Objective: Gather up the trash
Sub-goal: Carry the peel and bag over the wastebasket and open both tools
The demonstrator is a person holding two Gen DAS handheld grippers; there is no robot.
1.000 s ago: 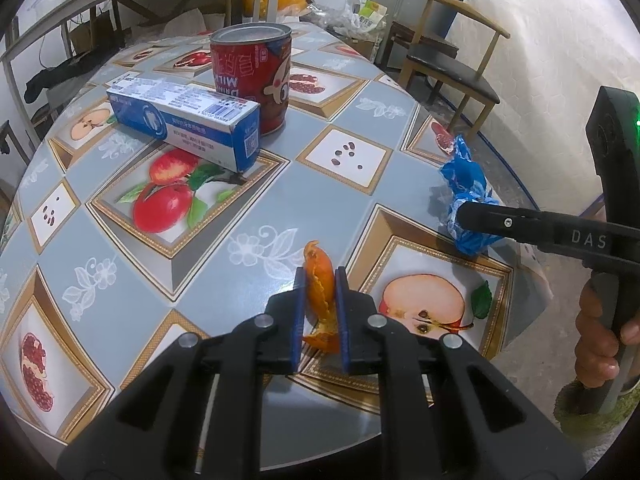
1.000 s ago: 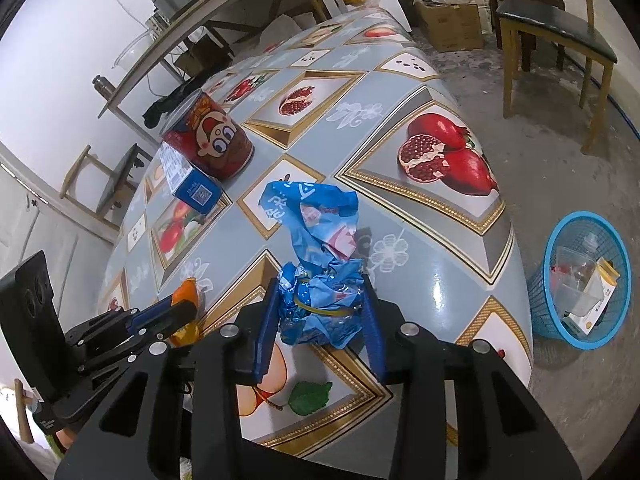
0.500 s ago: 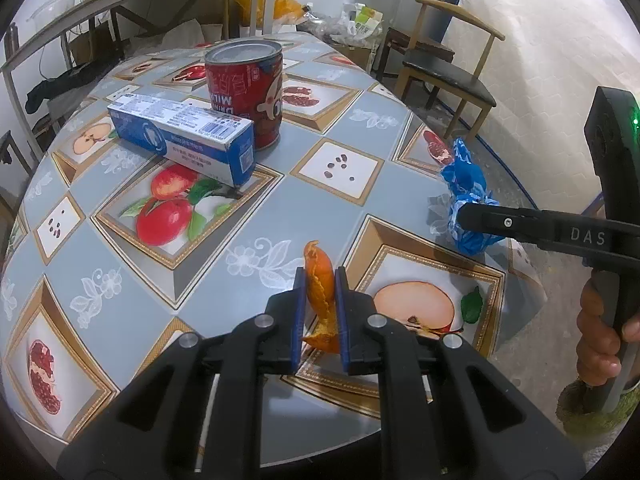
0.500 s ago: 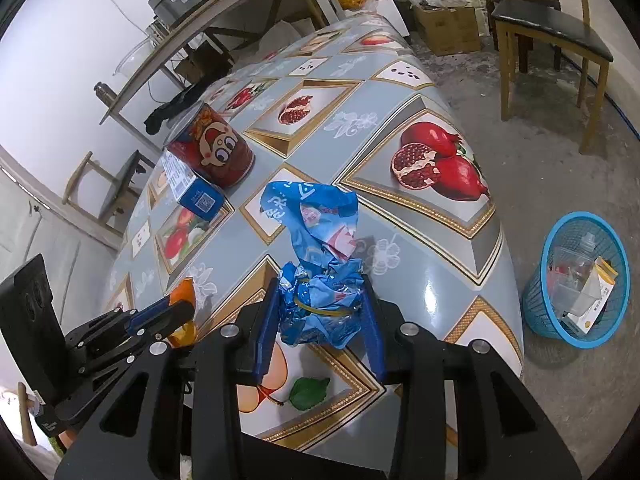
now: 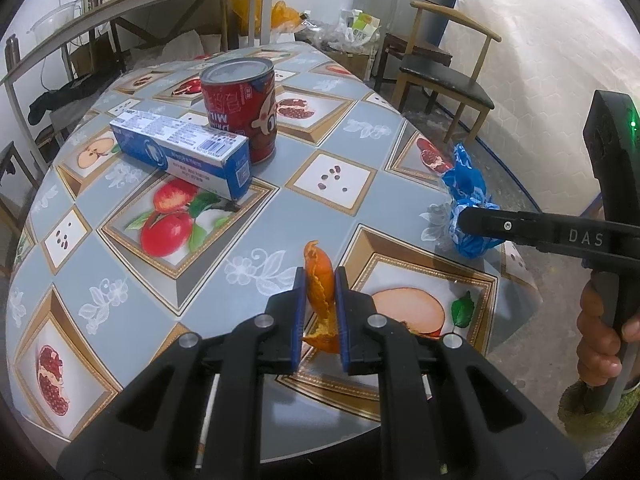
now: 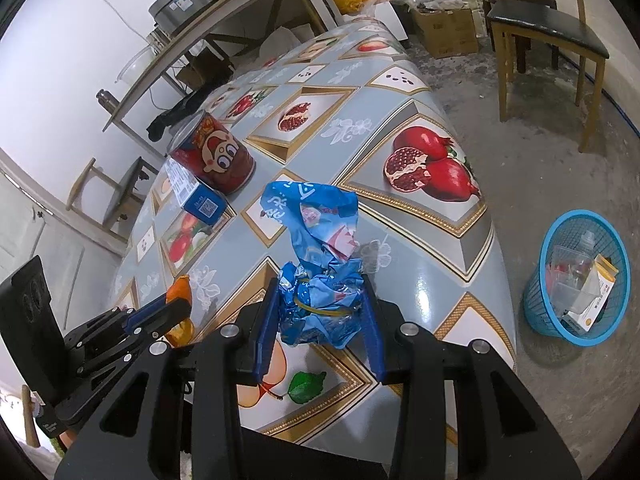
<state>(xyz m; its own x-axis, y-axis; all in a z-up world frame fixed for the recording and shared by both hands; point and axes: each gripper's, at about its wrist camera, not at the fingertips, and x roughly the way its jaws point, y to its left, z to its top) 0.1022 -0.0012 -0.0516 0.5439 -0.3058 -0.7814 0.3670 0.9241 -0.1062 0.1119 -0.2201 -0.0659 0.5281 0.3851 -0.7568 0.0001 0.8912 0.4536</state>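
**Both grippers loaded above the table**

Nearest in the left wrist view, the left gripper (image 5: 320,276) is clenched on a piece of orange peel (image 5: 319,280), its blue pads pressing the peel from both sides; the peel stands upright between them, its curled tip poking out past the fingertips. From the right wrist view the same gripper (image 6: 178,306) shows at lower left with the peel (image 6: 179,288) in its tips.

The right gripper (image 6: 320,300) is clamped on a crumpled blue wrapper (image 6: 316,264), bound with a yellow rubber band, its loose top sticking up beyond the pads. In the left view this gripper (image 5: 464,220) comes in from the right, a hand (image 5: 600,340) on its grip, with the wrapper (image 5: 466,196) at its tip.

Both pieces hang over the near edge of the table (image 5: 168,264), covered in a fruit-print cloth. Farther back lies a blue box (image 5: 180,152), with a red can (image 5: 240,108) upright just behind, touching or nearly so.

On the floor to the right, a blue basket (image 6: 576,276) holds packaging. A chair (image 5: 444,76) stands beyond the table.
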